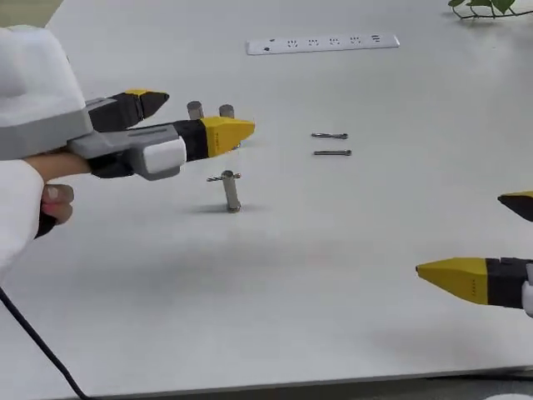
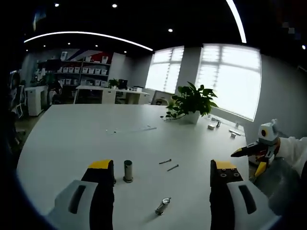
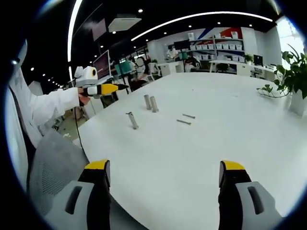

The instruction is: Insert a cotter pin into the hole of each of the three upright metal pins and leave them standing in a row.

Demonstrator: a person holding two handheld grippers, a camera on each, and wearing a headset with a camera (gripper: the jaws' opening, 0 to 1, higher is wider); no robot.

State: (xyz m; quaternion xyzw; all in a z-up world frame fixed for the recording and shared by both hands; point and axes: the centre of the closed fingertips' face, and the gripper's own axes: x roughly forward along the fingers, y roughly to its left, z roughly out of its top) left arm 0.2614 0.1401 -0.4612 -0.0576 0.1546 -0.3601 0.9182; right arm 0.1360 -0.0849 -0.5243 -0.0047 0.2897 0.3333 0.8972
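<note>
in the head view, the grey left gripper (image 1: 210,114) with yellow-tipped jaws is reaching in from 9 o'clock, held by a hand (image 1: 52,179) in a white sleeve (image 1: 15,212). its jaws are standing wide apart, gripping nothing, and its own view is showing the same. the right gripper (image 1: 458,233) is hovering at 4 o'clock, low over the white workbench top (image 1: 333,317), well apart from the parts. its jaws are also spread wide, as the right gripper view is confirming.

near the middle, one short grey metal pin (image 1: 231,196) is standing upright with a thin wire cotter pin (image 1: 223,177) sitting crosswise through its top. at about 12 o'clock from it, two more grey upright metal pins (image 1: 195,109) (image 1: 226,110) are standing just beside each other, showing between the left gripper's jaws from this angle. whether a jaw is touching them is not clear. at 2 o'clock from the fitted pin, two loose cotter pins (image 1: 330,136) (image 1: 332,152) are lying flat, side by side and near each other.

at 12 o'clock on the far side of the bench a long white power strip (image 1: 322,43) is lying flat, and green plant leaves (image 1: 487,7) are poking in at 1 o'clock.
</note>
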